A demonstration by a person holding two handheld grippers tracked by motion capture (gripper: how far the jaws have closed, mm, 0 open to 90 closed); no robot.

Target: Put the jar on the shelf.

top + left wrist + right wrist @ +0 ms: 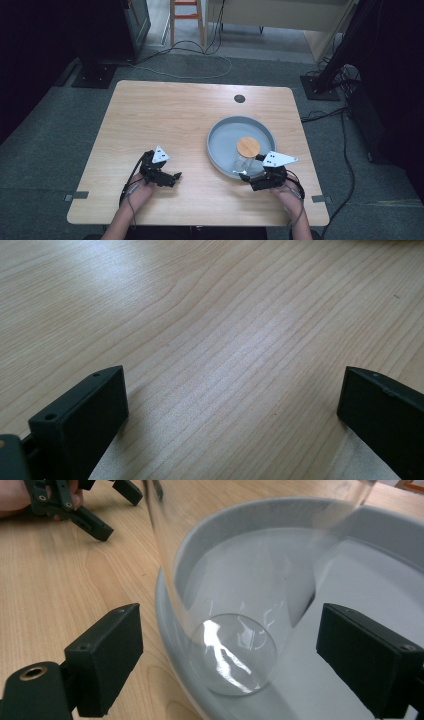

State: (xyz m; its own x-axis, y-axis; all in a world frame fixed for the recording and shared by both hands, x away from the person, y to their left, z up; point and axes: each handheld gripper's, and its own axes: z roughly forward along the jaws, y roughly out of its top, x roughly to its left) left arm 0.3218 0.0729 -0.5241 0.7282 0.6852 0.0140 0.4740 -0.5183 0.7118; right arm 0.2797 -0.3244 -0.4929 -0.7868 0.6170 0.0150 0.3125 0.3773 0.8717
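A clear glass jar with a round wooden lid stands in the near part of a grey round tray. My right gripper reaches over the tray's near rim. In the right gripper view the jar sits between the two jaws of that gripper, with a gap on each side, so it is open. My left gripper rests low over bare wood to the left of the tray. Its jaws stand wide apart with nothing between them. The right gripper view also catches the left gripper farther off.
The wooden table has a small dark round hole near its far edge. An orange stool, loose cables and black stands are on the floor beyond the table.
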